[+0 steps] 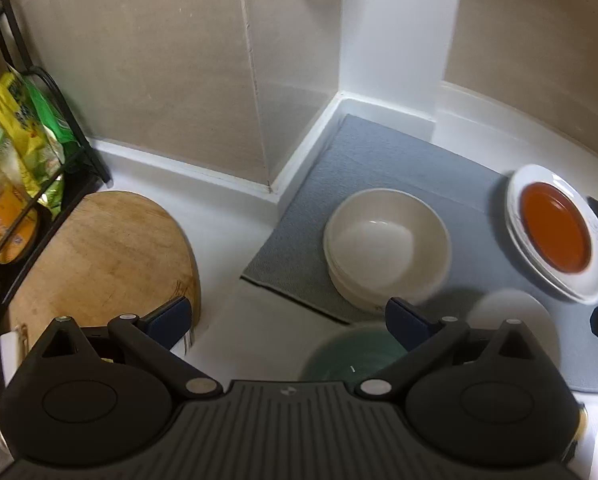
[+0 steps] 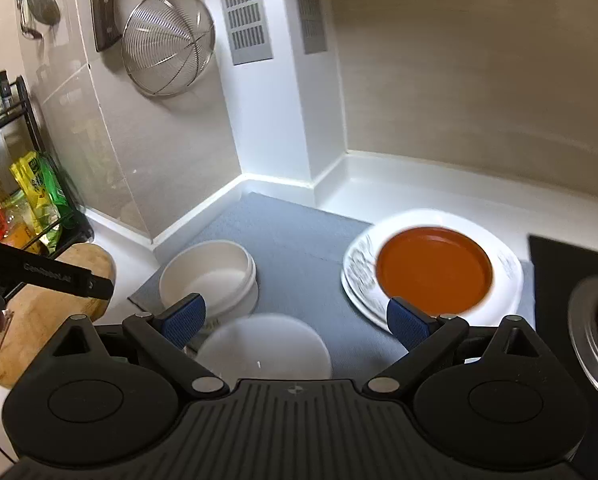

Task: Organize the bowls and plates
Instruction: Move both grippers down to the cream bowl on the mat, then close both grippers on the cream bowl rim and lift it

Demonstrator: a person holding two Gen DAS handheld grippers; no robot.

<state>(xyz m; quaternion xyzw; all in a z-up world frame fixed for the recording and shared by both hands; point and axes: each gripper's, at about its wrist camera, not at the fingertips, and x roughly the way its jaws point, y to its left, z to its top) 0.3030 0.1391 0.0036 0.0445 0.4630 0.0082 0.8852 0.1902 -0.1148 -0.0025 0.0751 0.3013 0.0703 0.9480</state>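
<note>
A stack of cream bowls (image 1: 387, 244) (image 2: 209, 276) stands on the grey mat (image 1: 379, 152) (image 2: 291, 240). To its right an orange plate (image 1: 555, 232) (image 2: 435, 268) lies on a stack of white patterned plates (image 1: 579, 292) (image 2: 363, 276). A teal bowl (image 1: 351, 356) sits just below my left gripper (image 1: 289, 320), which is open and holds nothing. A blurred white bowl (image 1: 515, 320) (image 2: 263, 344) lies under my right gripper (image 2: 297, 320), also open with nothing in it.
A round wooden cutting board (image 1: 99, 256) (image 2: 39, 312) lies left of the mat, beside a black wire rack (image 1: 59, 152) (image 2: 31, 132) with packets. A wire strainer (image 2: 167, 44) and a cleaver (image 2: 105, 4) hang on the wall. A sink drain (image 2: 595, 328) is at the right.
</note>
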